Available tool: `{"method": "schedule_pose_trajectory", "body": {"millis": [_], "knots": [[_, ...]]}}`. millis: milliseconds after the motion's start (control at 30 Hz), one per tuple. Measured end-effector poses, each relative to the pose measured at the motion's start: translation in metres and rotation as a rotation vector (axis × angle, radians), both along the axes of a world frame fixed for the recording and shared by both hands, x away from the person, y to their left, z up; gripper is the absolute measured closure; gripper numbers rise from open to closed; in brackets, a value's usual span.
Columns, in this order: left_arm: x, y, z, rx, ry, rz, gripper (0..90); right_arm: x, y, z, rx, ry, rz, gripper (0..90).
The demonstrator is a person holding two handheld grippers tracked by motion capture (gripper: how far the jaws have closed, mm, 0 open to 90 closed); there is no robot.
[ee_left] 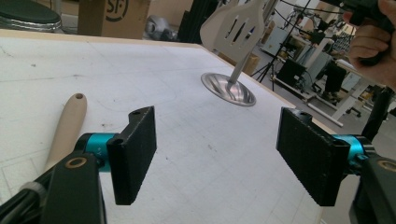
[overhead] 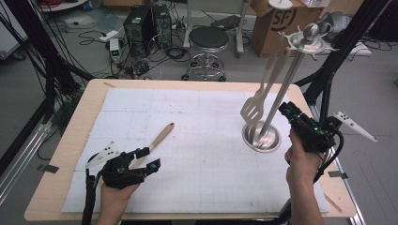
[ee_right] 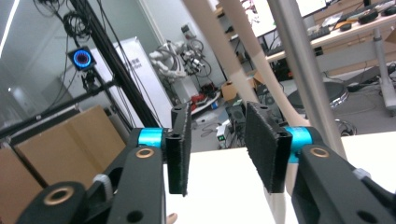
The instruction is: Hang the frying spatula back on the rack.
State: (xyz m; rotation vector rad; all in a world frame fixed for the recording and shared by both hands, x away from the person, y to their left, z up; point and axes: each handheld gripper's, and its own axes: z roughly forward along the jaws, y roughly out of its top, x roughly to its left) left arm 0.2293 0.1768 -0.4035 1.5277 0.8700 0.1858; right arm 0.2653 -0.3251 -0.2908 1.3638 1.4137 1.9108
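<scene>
My left tongs (overhead: 148, 158) rest low near the front of the surface (overhead: 65, 140), spread wide apart with nothing between them. A wooden-handled utensil (overhead: 158, 139) lies just beside them on the white mat (overhead: 202, 122). My right tongs (overhead: 285, 111) hover at the far right, partly apart and gripping nothing, close to a metal stand (overhead: 261, 136). A pale slotted spatula (overhead: 253, 108) hangs from the stand's upper rack, above its round base.
</scene>
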Motion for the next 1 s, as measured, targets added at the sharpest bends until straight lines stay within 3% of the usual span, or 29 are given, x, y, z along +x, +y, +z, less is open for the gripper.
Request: {"method": "schedule_pose_trajectory", "body": {"millis": [200,333,1000], "knots": [[0.0,0.001,0.0,0.001,-0.002,0.003,29.3,0.002,-0.008,0.005,0.061,-0.028,-0.019,58.6],[0.0,0.001,0.0,-0.001,-0.002,0.003,29.3,0.004,-0.011,0.01,0.076,-0.04,-0.037,58.2],[0.001,-0.002,-0.001,0.006,0.003,-0.003,29.2,0.014,-0.02,0.038,0.085,-0.102,-0.086,57.7]]}}
